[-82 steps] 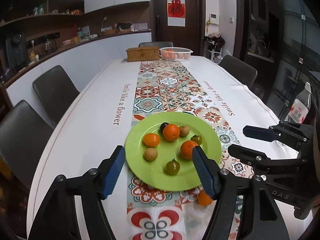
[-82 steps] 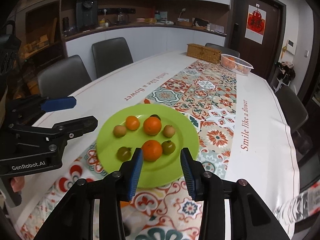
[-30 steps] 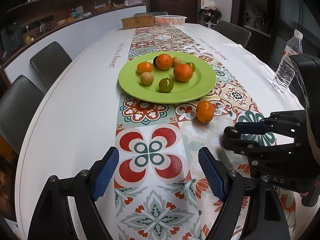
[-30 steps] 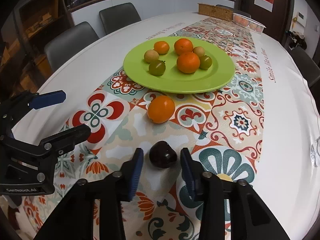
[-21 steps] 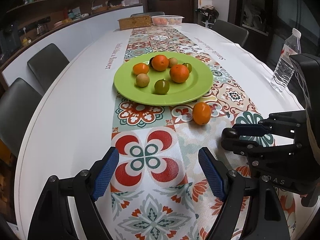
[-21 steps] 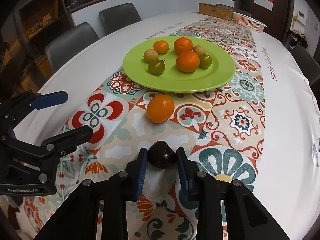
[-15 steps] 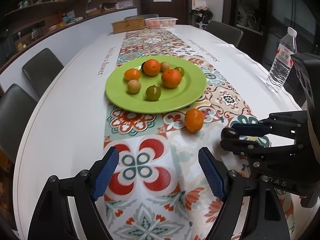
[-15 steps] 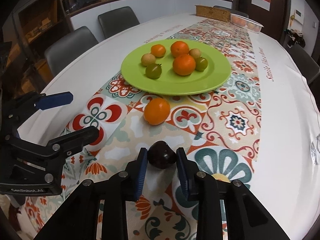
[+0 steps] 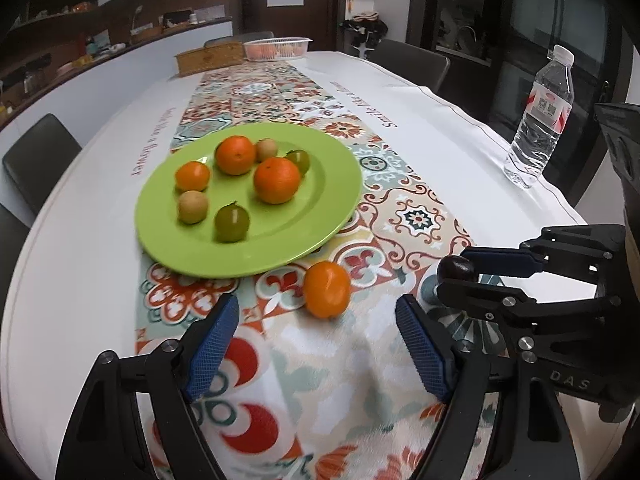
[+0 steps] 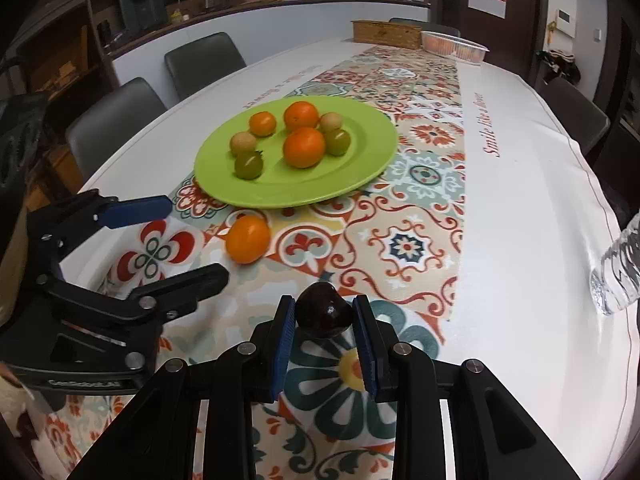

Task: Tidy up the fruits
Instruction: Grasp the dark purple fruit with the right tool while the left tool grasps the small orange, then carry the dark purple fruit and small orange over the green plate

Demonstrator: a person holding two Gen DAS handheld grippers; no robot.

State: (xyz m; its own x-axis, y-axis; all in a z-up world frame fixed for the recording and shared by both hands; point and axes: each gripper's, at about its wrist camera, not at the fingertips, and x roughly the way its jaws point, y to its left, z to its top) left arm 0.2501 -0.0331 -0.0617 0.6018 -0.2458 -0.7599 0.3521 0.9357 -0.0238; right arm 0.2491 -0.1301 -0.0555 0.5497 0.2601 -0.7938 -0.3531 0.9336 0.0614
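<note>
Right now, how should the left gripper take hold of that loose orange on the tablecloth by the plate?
Grip the loose orange across its round middle, coming from the near side and above. The left gripper already stands open before it. The green plate rim crowds its far side, so keep both fingers clear of that.

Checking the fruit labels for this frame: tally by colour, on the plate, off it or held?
Orange: 4, three on the green plate and one loose on the tablecloth
Green: 2, both on the plate
Tan: 2, both on the plate
Dark: 1, held in the right gripper
Total: 9
</note>
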